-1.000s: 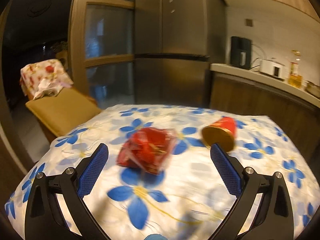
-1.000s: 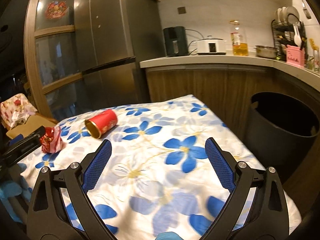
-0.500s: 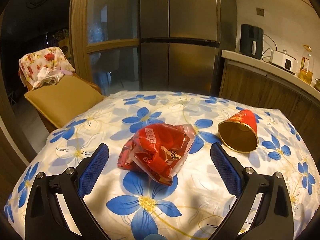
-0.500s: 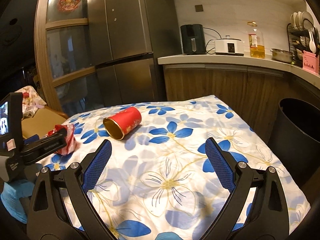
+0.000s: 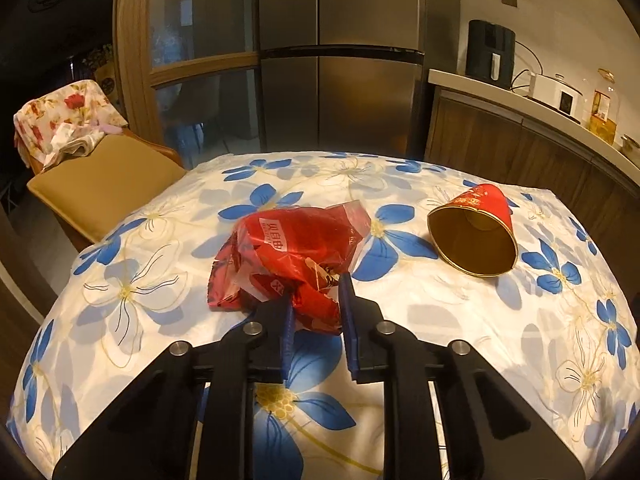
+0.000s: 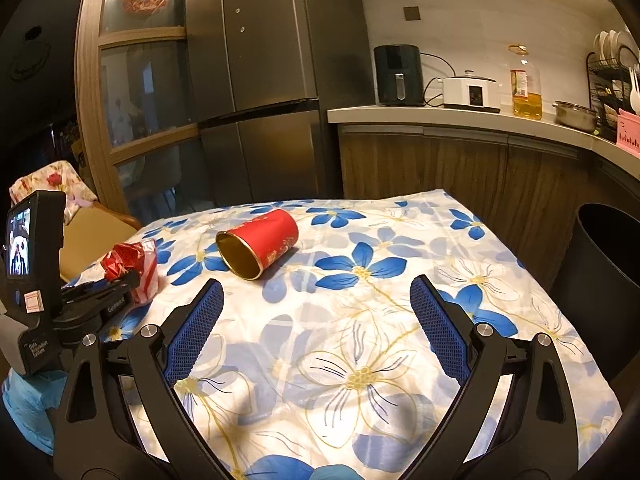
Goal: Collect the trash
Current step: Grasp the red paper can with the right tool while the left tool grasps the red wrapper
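Left gripper (image 5: 316, 300) tight on red wrapper (image 5: 288, 252)

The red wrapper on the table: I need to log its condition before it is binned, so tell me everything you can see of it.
The red wrapper is a crumpled, glossy plastic snack bag with a white printed label and clear patches. It lies on the flowered tablecloth, left of the tipped red cup and apart from it. The left hand-held gripper has just been closing, and its blue pads pinch the bag's near edge.
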Available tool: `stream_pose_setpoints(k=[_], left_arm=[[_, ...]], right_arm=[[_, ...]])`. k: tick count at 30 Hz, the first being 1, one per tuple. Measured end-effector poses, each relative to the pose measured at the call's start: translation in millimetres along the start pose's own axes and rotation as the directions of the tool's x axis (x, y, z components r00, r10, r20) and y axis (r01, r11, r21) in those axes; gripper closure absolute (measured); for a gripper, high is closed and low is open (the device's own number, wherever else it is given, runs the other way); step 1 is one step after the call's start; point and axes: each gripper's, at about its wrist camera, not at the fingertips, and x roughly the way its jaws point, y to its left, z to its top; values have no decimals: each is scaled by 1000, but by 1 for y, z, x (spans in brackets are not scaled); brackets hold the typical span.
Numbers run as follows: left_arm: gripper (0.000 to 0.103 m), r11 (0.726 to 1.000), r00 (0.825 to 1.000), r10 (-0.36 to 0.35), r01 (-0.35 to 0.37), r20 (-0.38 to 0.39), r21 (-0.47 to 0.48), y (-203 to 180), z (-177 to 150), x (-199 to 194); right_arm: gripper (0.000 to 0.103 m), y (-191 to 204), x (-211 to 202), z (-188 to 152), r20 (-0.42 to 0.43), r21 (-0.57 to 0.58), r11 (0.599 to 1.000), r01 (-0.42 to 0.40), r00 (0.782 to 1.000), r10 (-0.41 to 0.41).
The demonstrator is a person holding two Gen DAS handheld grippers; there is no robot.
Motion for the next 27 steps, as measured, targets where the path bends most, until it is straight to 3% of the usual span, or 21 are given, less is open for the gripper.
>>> stream_pose_setpoints(k=[10,20,27], left_arm=[[92,998,999,-31,32,26,-51,11,-2,-14],[92,997,998,-39,43,53,-69,17,-6,-27],[92,997,998,-53,56,46,-56,15,-6,-24]], right_arm=[[13,22,27,6,-27,-45,999,-12,1000,10],[46,56,98,8,-133,-120,993,-4,991,-12],[68,53,129,9,-193,-87,996,10,981,-26]])
